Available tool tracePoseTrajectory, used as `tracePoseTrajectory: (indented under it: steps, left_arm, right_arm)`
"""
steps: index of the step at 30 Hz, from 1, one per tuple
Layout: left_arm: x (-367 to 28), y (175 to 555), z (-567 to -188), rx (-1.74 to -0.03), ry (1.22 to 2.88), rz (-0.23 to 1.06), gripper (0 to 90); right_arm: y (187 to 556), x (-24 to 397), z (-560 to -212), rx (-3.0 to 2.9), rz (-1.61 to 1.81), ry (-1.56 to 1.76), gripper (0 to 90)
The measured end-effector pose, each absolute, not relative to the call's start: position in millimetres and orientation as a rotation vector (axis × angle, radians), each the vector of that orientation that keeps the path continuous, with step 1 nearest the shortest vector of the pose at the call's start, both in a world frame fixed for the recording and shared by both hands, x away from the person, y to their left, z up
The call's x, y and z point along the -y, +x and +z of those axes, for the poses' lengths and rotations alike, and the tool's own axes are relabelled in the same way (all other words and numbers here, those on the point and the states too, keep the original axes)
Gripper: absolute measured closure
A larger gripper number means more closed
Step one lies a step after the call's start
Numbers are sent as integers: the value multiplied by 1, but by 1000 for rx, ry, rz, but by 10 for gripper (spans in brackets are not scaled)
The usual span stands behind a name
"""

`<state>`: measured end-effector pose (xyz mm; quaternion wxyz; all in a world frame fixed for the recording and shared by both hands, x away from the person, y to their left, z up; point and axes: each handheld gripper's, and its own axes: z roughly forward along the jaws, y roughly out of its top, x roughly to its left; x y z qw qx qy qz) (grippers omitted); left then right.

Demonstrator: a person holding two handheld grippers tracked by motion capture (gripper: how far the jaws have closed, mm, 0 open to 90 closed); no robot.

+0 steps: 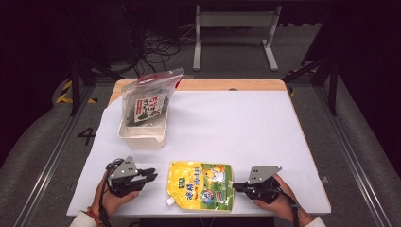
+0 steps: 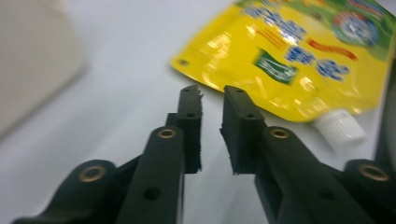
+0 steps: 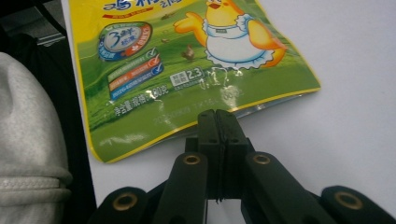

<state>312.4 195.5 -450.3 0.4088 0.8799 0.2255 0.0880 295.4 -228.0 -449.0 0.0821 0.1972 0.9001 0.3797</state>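
the yellow pouch [image 1: 200, 186] lies flat on the tabletop [image 1: 246, 127] between both claws. the right claw [image 3: 217, 114] is closed on its bottom edge; the left claw [image 2: 211, 93], narrow and empty, sits just short of it. the slick film may slip free if lifted one-sided.

Yellow pouch [image 1: 200, 185] lies between left claw [image 1: 150, 176] and right claw [image 1: 238, 187].

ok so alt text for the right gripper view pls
A closed black tool rests its tips at the bottom edge of a yellow and green spouted pouch with a cartoon chicken, lying flat on a white table. Whether the edge is pinched is unclear. A grey sleeve shows at left.
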Motion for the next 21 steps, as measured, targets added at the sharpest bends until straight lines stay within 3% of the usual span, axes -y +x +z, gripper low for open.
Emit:
tracePoseTrajectory:
  steps: [6, 21]
  left_arm:
    - [-180, 317, -463, -532, 2294, 139, 887]
    - [-161, 330, -466, -527, 2282, 143, 900]
  right_arm:
    - [292, 227, -448, -2722, 1132, 578, 899]
    - [286, 221, -451, -2787, 1084, 538, 899]
